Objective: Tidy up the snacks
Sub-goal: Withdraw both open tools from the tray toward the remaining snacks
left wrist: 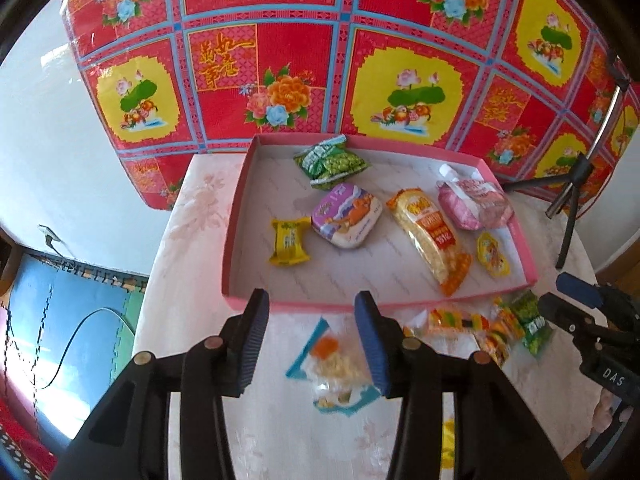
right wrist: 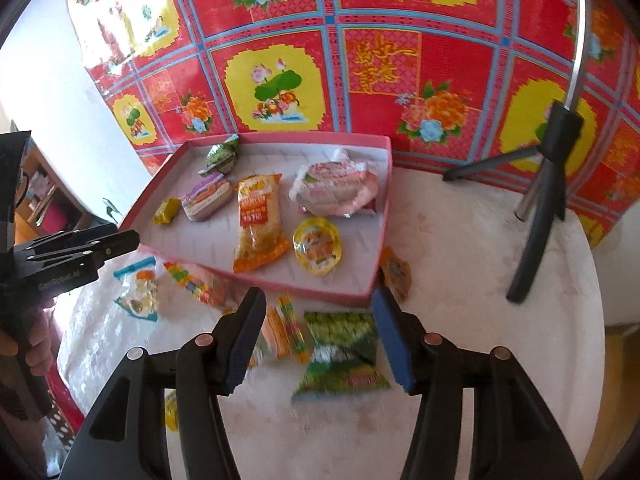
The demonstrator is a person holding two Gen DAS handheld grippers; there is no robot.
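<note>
Left wrist view first: the left gripper (left wrist: pixel 316 344) hangs over the white table (left wrist: pixel 192 240) with its jaws parted and nothing pinched between them. Below the gap lies a clear packet (left wrist: pixel 334 368) with blue edging — blurred, so its contents are hard to read. Just ahead sits the pink tray (left wrist: pixel 236 248), and it holds a green pack (left wrist: pixel 330 162) at the back, a purple pack (left wrist: pixel 346 216), a small yellow sweet (left wrist: pixel 290 242), a long orange bag (left wrist: pixel 432 240), a pink pouch (left wrist: pixel 474 202) and a round yellow cup (left wrist: pixel 493 254). Off to the right, on the table beside the tray's near edge, a cluster of striped wrappers (left wrist: pixel 476 326) lies loose, and the right gripper (left wrist: pixel 568 294) pokes in from the edge.

Over to the right wrist view: the right gripper (right wrist: pixel 320 340) also stands apart, pads touching nothing. Under it on the table rests a green bag (right wrist: pixel 344 350), with an orange striped wrapper (right wrist: pixel 286 332) just left of it. The tray (right wrist: pixel 372 236) sits beyond, carrying the same six snacks — the orange bag (right wrist: pixel 258 220) and yellow cup (right wrist: pixel 317 246) nearest. A small orange packet (right wrist: pixel 396 274) lies on the table at the tray's right corner. The clear packet (right wrist: pixel 138 290) is far left, near the left gripper (right wrist: pixel 128 242). A tripod (right wrist: pixel 548 184) stands at the right.
</note>
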